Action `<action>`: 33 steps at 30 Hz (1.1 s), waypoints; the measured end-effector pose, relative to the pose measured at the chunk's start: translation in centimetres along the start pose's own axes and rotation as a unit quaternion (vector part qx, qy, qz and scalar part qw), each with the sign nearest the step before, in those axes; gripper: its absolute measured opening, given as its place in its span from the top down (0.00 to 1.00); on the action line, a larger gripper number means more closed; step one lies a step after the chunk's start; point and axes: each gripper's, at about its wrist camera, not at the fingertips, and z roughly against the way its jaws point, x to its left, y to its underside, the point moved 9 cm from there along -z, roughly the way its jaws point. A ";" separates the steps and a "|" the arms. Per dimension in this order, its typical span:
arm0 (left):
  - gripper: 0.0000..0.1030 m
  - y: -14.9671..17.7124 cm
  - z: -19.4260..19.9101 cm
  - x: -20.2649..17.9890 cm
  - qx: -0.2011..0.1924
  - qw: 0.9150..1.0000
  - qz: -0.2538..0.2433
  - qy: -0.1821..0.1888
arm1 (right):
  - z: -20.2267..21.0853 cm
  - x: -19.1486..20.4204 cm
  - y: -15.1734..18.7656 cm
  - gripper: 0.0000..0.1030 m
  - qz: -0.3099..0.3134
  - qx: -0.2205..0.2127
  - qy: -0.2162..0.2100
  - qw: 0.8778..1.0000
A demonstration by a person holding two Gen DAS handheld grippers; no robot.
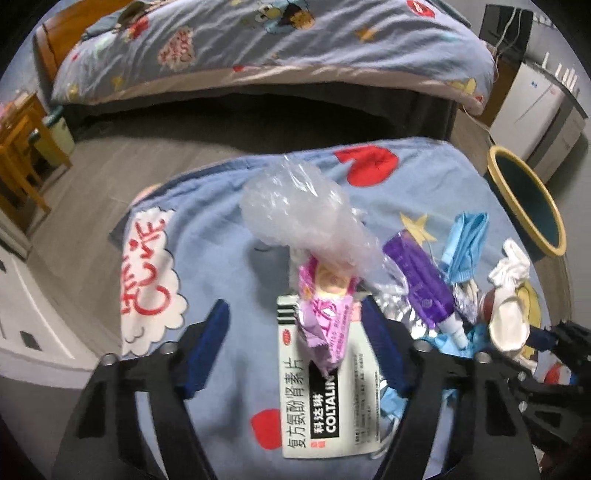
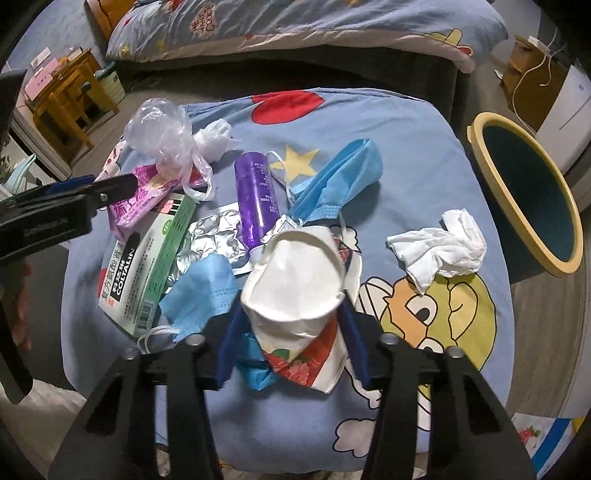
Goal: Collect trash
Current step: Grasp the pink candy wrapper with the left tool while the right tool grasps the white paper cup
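Trash lies on a blue cartoon-print cushion (image 2: 424, 155). My left gripper (image 1: 295, 314) is open, its jaws either side of a pink wrapper (image 1: 325, 317) lying on a white COLTALIN medicine box (image 1: 325, 398), with a clear plastic bag (image 1: 306, 206) just beyond. My right gripper (image 2: 291, 325) has its jaws closed against a crushed white paper cup (image 2: 299, 280) with a red floral print. A purple bottle (image 2: 255, 199), blue face masks (image 2: 332, 181), foil (image 2: 210, 236) and a white tissue (image 2: 443, 247) lie around.
A yellow-rimmed teal bin (image 2: 528, 199) stands on the floor right of the cushion; it also shows in the left wrist view (image 1: 528, 199). A bed with a matching quilt (image 2: 295, 26) is behind. Wooden furniture (image 2: 62, 107) stands at the left.
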 end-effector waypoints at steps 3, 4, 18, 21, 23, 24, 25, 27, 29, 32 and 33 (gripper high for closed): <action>0.55 0.5 -0.5 -0.5 0.015 1.000 -0.011 0.004 | 0.0 0.1 0.0 0.57 0.008 0.000 0.003 1.000; 0.64 0.6 -0.6 -0.6 0.019 1.000 -0.011 0.008 | 0.0 0.2 0.0 0.58 0.010 0.001 0.002 1.000; 0.90 -0.7 2.9 -1.6 -0.024 0.999 -0.042 0.002 | 3.5 -0.1 -2.5 0.58 -0.020 -0.048 -0.020 0.998; 0.91 -1.0 3.9 -2.4 -0.037 0.998 -0.055 0.002 | 4.7 -0.5 -3.4 0.58 -0.024 -0.065 -0.021 0.997; 0.91 -1.3 4.5 -2.8 -0.044 0.997 -0.061 0.003 | 5.4 -0.9 -3.9 0.58 -0.028 -0.075 -0.021 0.997; 0.91 -1.5 4.8 -3.0 -0.048 0.997 -0.063 0.004 | 5.8 -1.1 -4.2 0.58 -0.029 -0.080 -0.020 0.996; 0.91 -1.6 5.1 -3.3 -0.052 0.997 -0.062 0.007 | 6.0 -1.3 -4.4 0.58 -0.031 -0.084 -0.021 0.996; 0.91 -2.0 5.8 -3.6 -0.061 0.996 -0.061 0.012 | 6.7 -1.7 -5.0 0.58 -0.040 -0.094 -0.024 0.994; 0.91 -2.5 6.4 -3.8 -0.072 0.995 -0.063 0.012 | 7.5 -2.1 -5.7 0.58 -0.046 -0.105 -0.026 0.993; 0.91 -3.0 7.1 -4.0 -0.084 0.995 -0.060 0.017 | 8.5 -2.7 -6.5 0.58 -0.052 -0.120 -0.023 0.991; 0.91 -3.2 7.3 -4.1 -0.087 0.994 -0.059 0.018 | 8.7 -3.0 -6.7 0.58 -0.054 -0.123 -0.023 0.991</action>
